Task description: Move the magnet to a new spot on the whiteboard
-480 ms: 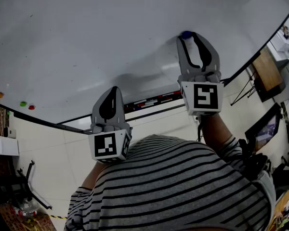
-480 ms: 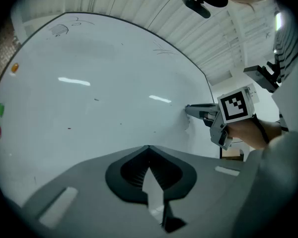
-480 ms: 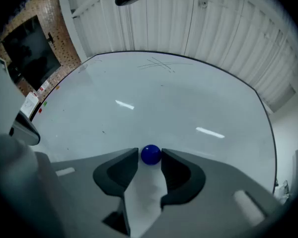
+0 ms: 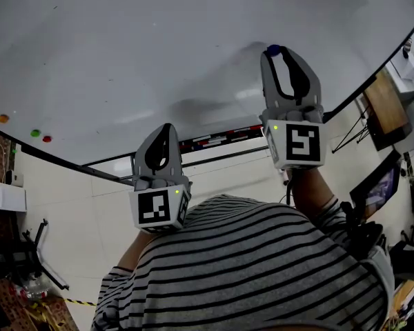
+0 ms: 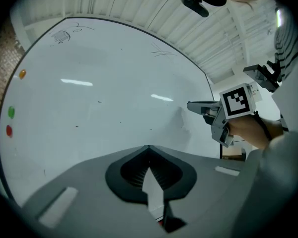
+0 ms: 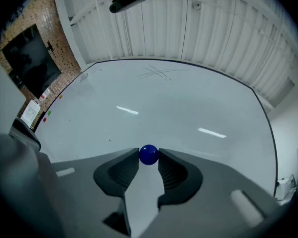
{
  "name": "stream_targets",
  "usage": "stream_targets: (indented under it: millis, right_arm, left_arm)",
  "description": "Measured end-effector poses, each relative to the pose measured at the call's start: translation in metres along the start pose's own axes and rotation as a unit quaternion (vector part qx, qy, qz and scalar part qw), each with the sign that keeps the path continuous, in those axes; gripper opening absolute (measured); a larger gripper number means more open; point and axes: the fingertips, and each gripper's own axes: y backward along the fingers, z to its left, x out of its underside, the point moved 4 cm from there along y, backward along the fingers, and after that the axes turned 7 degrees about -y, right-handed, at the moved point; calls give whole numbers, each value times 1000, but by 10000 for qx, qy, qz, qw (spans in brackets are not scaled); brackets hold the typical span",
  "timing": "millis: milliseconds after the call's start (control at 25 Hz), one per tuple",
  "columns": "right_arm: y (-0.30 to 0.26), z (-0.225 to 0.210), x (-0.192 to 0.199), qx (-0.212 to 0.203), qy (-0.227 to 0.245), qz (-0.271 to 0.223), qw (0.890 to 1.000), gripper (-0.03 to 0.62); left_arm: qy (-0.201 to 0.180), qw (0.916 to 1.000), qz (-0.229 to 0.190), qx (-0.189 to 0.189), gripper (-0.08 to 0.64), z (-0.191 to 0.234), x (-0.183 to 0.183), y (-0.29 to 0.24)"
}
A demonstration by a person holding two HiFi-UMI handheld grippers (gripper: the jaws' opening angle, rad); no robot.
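Clamping the blue magnet [image 6: 148,154] on the whiteboard [image 6: 184,103], we hold the right gripper [image 4: 276,54] at 1 o'clock in the head view; the left gripper [image 4: 164,128], jaws together, hangs at its 8 o'clock.

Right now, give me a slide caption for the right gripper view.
Right gripper pinching the blue magnet between its jaw tips at the whiteboard.

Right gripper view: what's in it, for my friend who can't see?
The right gripper pinches a small blue magnet between its two grey jaw tips. Behind it a big whiteboard fills most of the picture.
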Motion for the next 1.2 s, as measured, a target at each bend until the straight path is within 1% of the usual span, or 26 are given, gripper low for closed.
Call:
stream_targets:
  millis: [160, 280, 440, 600, 720, 920, 1080, 1200]
  right_arm:
    - [42, 2, -7, -244, -94, 44, 9996, 124]
    - [82, 9, -12, -493, -289, 114, 9983, 124]
    - [138, 5, -5, -725, -524, 439, 9950, 124]
    - [195, -10, -7, -878, -773, 480, 9920, 124]
    - [232, -18, -5, -926, -902, 633, 9896, 124]
    - [267, -14, -7, -1041, -992, 717, 9870, 124]
    - [282, -12, -15, -1125, -977, 630, 9868, 124]
    - [287, -11, -21, -1164, -953, 583, 9869, 124]
  left_arm:
    - [-46, 9999, -79, -64, 15, -22, -6, 18]
    - [-32, 9998, -186, -119, 15, -47, -13, 36]
    - [6, 9996, -229, -193, 15, -87, -18, 62]
    - [-10, 9992, -312, -259, 15, -138, -23, 90]
    - [-32, 9988, -360, -318, 15, -166, -25, 113]
    - [-66, 9986, -374, -375, 15, -189, -25, 144]
    - [-211, 9982, -413, -390, 14, -200, -27, 162]
    - [-210, 9981, -427, -404, 15, -204, -30, 170]
